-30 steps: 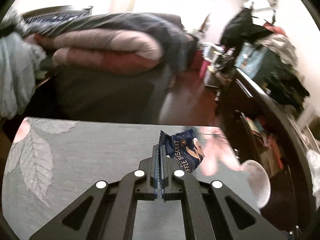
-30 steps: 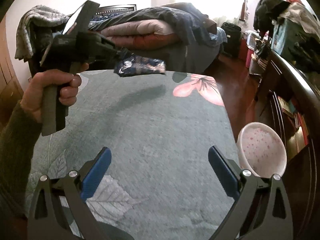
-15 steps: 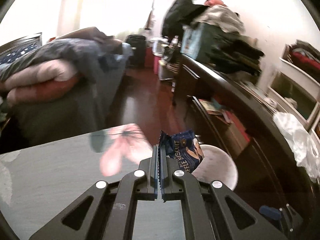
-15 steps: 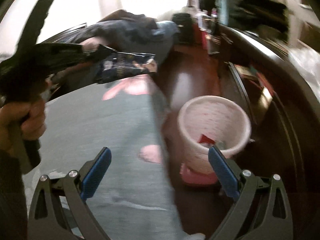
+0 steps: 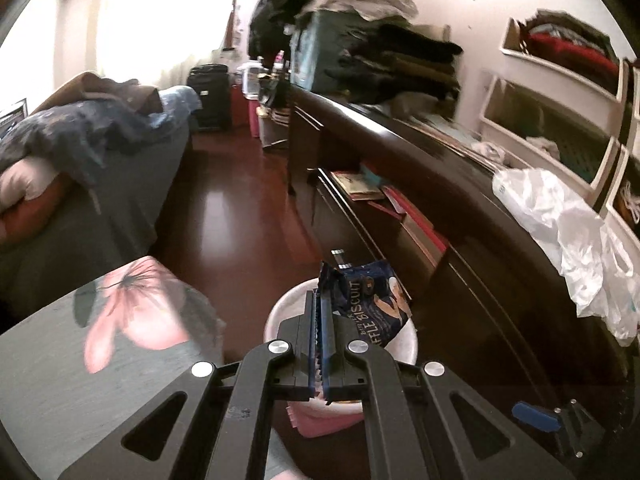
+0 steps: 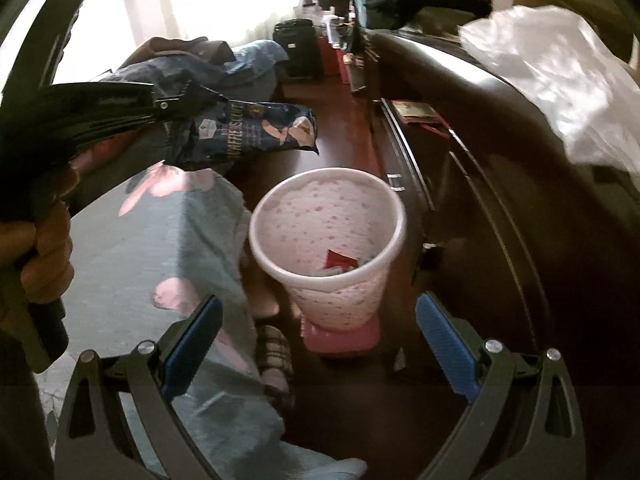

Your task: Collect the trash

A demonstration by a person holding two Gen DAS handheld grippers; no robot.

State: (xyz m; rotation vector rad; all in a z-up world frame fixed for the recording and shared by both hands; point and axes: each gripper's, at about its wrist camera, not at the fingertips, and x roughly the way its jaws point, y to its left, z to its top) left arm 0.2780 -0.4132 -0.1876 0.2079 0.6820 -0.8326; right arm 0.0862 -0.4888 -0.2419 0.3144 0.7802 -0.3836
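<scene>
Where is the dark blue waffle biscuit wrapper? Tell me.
The dark blue waffle biscuit wrapper is pinched in the left gripper, in the air just above and left of the white pink-speckled bin.

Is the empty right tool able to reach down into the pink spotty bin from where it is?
Probably yes. The right tool is open and holds nothing, and the bin's mouth lies uncovered just ahead of it. The biscuit wrapper, gripped by the left tool, hangs off to one side.
</scene>
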